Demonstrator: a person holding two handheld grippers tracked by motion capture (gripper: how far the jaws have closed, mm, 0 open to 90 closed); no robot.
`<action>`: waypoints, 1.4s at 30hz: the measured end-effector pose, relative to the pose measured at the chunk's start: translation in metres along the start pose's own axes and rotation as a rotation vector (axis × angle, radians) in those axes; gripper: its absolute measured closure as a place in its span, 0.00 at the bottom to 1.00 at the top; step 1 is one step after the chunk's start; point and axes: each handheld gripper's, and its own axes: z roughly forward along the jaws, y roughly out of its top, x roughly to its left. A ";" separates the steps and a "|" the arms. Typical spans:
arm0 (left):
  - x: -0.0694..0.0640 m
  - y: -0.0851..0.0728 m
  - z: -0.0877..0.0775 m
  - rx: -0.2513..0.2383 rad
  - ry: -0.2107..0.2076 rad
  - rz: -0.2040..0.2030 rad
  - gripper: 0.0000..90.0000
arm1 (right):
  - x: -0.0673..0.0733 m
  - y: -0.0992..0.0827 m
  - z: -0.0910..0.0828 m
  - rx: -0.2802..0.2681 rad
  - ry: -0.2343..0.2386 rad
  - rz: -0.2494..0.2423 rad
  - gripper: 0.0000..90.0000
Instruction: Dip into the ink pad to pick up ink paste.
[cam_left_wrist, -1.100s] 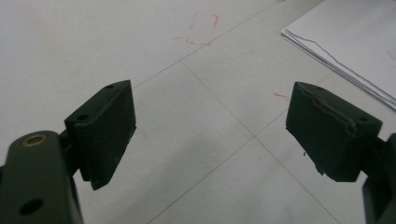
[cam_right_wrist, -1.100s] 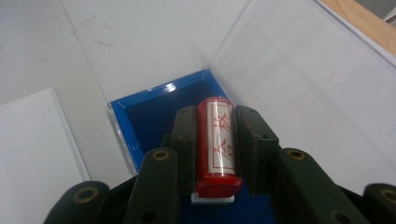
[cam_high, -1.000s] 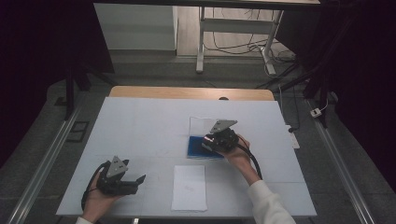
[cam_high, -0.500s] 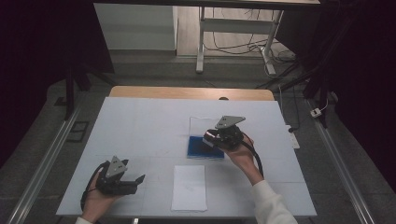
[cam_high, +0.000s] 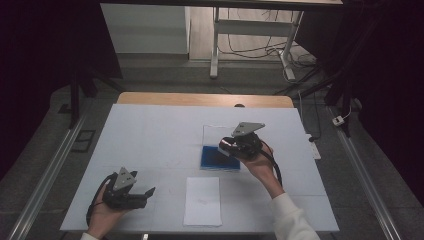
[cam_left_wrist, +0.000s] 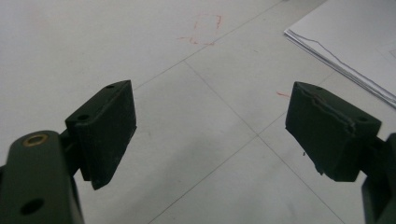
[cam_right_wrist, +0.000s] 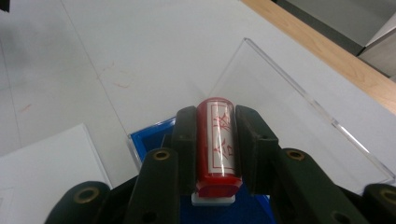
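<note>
My right gripper is shut on a red cylindrical stamp with red characters on its side. It hangs just above a blue ink pad, whose clear lid lies open behind it. In the right gripper view the two pads press on the stamp's sides, with its white base toward me. A white sheet of paper lies near the table's front edge, in front of the pad. My left gripper rests at the front left of the table, open, with nothing between its jaws.
The white table has a wooden strip along its far edge. The corner of the paper stack lies ahead and to the right of the left jaws. Faint red marks dot the tabletop. Metal rails run along both sides.
My right gripper has risen a little with the stamp, away from the blue ink pad. The left gripper has stayed where it was.
</note>
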 end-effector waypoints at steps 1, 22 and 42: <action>0.000 0.000 0.000 0.000 0.001 0.000 0.18 | 0.001 0.000 0.001 0.003 0.001 0.001 0.77; 0.000 0.000 -0.001 0.002 0.001 -0.006 0.18 | 0.000 -0.004 0.025 0.102 0.016 0.006 0.77; 0.001 -0.001 -0.001 0.007 0.003 -0.004 0.18 | 0.001 -0.010 0.039 0.144 0.020 0.010 0.77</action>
